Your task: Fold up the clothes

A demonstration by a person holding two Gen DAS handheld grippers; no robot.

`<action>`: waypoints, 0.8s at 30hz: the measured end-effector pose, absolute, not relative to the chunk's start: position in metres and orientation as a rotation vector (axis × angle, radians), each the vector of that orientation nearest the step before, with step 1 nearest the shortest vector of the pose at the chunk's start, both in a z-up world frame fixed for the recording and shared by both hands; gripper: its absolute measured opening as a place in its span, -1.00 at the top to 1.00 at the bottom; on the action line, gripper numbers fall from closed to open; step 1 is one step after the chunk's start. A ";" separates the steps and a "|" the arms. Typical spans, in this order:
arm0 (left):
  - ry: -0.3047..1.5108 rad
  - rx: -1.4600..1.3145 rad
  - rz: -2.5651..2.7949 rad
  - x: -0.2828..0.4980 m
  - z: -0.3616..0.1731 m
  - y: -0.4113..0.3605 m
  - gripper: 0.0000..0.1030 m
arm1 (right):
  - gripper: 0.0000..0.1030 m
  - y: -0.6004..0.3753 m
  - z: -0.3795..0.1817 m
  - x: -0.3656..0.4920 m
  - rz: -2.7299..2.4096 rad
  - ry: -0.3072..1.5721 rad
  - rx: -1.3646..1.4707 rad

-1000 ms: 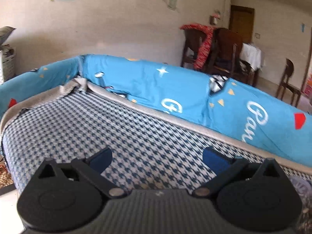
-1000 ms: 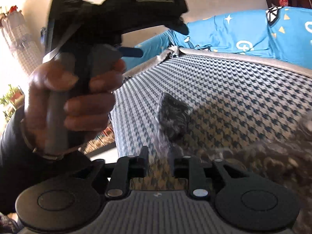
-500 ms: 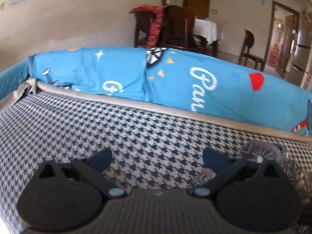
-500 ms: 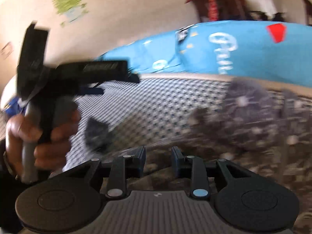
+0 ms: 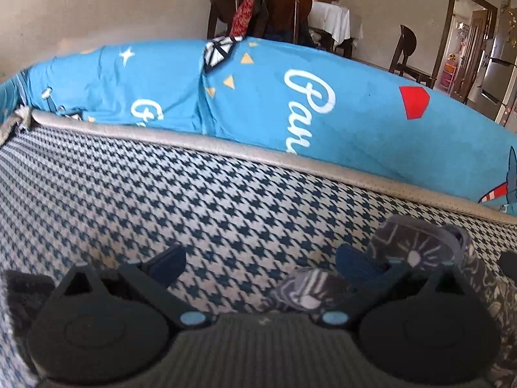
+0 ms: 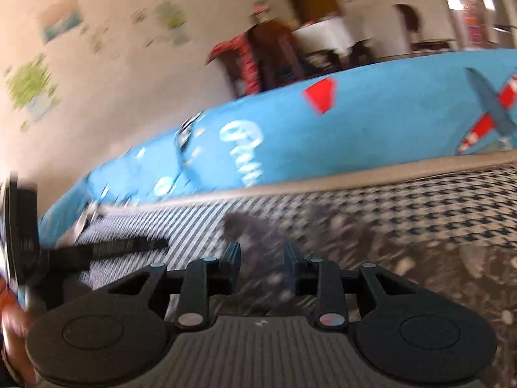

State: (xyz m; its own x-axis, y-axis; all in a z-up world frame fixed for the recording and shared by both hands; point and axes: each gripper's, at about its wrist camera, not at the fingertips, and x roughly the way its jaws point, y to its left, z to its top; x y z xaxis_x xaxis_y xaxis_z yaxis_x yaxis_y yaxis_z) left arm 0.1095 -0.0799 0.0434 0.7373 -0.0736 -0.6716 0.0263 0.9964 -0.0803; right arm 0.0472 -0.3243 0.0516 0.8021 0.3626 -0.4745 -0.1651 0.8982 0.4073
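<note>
My left gripper (image 5: 260, 265) hangs low over the houndstooth mattress (image 5: 161, 200), its blue fingers spread wide with nothing between them. I judge it is held open like that to be ready for a hem. Just to the right of its right finger, the grey patterned garment (image 5: 416, 249) lies rumpled on the mattress, one bunched part raised and another lobe tucked under that finger. It is not flat and shows no clean fold, so I'd call the folding unfinished. Beyond the mattress's pale piped edge (image 5: 226, 148), the blue printed quilt (image 5: 258, 97) is banked up as a wall, which keeps the work to the near side.

My right gripper (image 6: 262, 266), further right over the same mattress, has its fingers set a narrow gap apart. The garment (image 6: 404, 258) spreads in front of and around them, but the right wrist view is smeared, and I cannot tell whether any cloth is pinched. My left hand (image 6: 9, 320) shows at the far left edge of that view.
</note>
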 end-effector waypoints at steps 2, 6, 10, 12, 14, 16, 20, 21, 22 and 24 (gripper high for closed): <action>0.753 -0.070 -0.056 0.114 0.039 -0.085 -1.00 | 0.41 -0.337 0.051 0.054 0.230 0.559 0.405; 0.764 -0.066 -0.071 0.122 0.032 -0.095 -1.00 | 0.41 -0.358 0.048 0.065 0.121 0.539 0.441; 0.762 -0.057 -0.098 0.127 0.029 -0.105 -1.00 | 0.41 -0.368 0.040 0.077 0.069 0.551 0.439; 0.766 -0.065 -0.108 0.131 0.027 -0.108 -1.00 | 0.41 -0.371 0.035 0.082 0.054 0.566 0.443; 0.759 -0.067 -0.108 0.134 0.026 -0.111 -1.00 | 0.41 -0.372 0.029 0.087 0.042 0.579 0.442; 0.761 -0.065 -0.104 0.137 0.025 -0.113 -1.00 | 0.41 -0.373 0.026 0.090 0.037 0.583 0.442; 0.789 -0.059 -0.107 0.143 0.020 -0.118 -1.00 | 0.41 -0.372 0.020 0.096 0.038 0.588 0.438; 0.792 -0.046 -0.101 0.144 0.019 -0.119 -1.00 | 0.41 -0.372 0.018 0.098 0.039 0.593 0.432; 0.795 -0.034 -0.095 0.144 0.017 -0.120 -1.00 | 0.41 -0.371 0.016 0.100 0.043 0.600 0.425; 0.811 -0.018 -0.084 0.145 0.012 -0.121 -1.00 | 0.41 -0.368 0.012 0.103 0.060 0.624 0.409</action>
